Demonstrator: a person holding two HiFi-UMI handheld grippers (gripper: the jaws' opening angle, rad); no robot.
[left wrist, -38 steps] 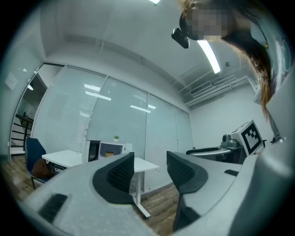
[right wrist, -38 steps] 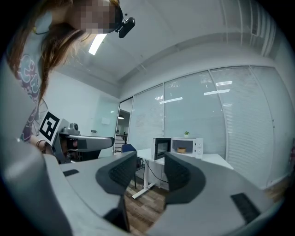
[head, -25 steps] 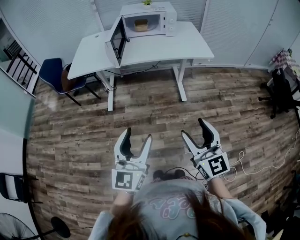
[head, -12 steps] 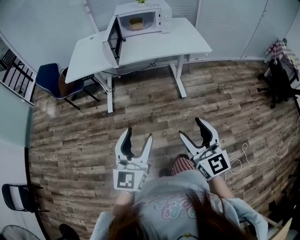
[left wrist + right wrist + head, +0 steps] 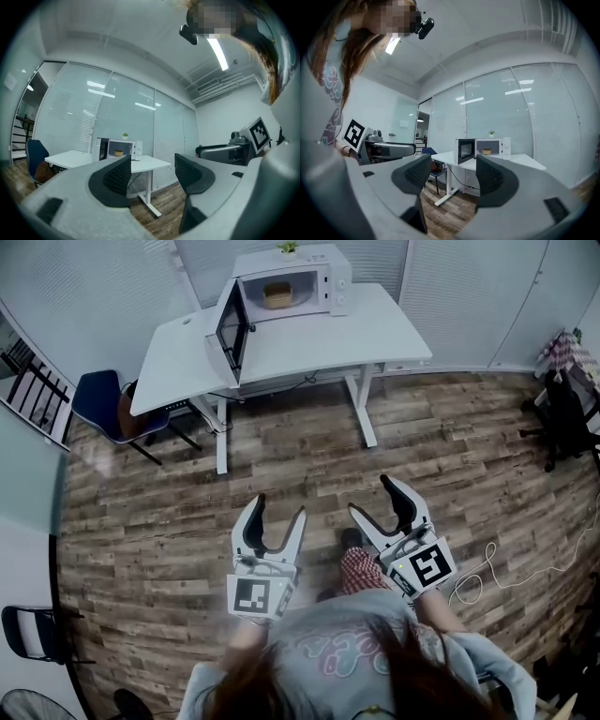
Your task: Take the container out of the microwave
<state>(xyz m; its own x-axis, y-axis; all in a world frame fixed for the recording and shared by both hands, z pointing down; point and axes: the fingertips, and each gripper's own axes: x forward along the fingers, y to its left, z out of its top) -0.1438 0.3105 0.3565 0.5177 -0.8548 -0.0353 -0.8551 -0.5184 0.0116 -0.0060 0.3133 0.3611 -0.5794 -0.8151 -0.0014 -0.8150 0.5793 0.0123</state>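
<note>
Right hand-held gripper point(image 5: 370, 495) shifted left; floor cable point(image 5: 469, 579) vis. head view only.

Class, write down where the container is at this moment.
In the head view, top centre, the container sits inside the open microwave, which stands at the far edge of the white desk.

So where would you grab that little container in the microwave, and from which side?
Probably across its two sides, coming straight in through the open front: the container sits inside the microwave, walled in elsewhere, with the door swung aside. It's too far to see any rim or handle.
</note>
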